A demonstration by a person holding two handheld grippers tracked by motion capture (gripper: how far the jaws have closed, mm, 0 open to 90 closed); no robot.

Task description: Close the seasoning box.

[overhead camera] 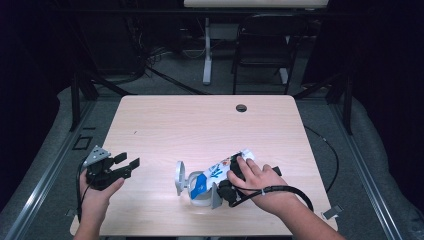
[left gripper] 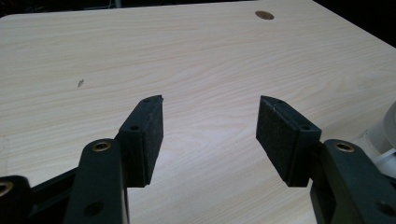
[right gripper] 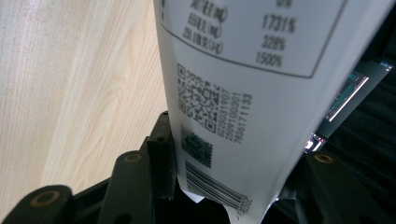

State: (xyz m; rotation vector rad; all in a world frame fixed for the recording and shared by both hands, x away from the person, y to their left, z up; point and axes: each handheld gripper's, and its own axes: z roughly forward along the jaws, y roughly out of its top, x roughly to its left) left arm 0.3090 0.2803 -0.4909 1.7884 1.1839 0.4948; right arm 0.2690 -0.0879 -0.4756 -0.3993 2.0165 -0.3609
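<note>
Looking down from the high view, the right gripper [overhead camera: 227,182] clamps a white and blue pouch [overhead camera: 220,172] that lies slantwise near the front edge of the table [overhead camera: 200,120], its capped spout end [overhead camera: 181,177] pointing left; the left gripper [overhead camera: 122,164] waits well apart at the table's left side, holding nothing. In the left gripper view, its fingers [left gripper: 149,135] stand wide open over bare wood, with a bit of white plastic [left gripper: 385,130] at the right edge. In the right gripper view, the pouch [right gripper: 243,93] runs up between the fingers [right gripper: 161,154], which pinch its printed bottom end beside the barcode [right gripper: 215,189]. I'd worry the soft film slides or buckles out of that end grip, since the pouch's weight hangs away from the fingers.
</note>
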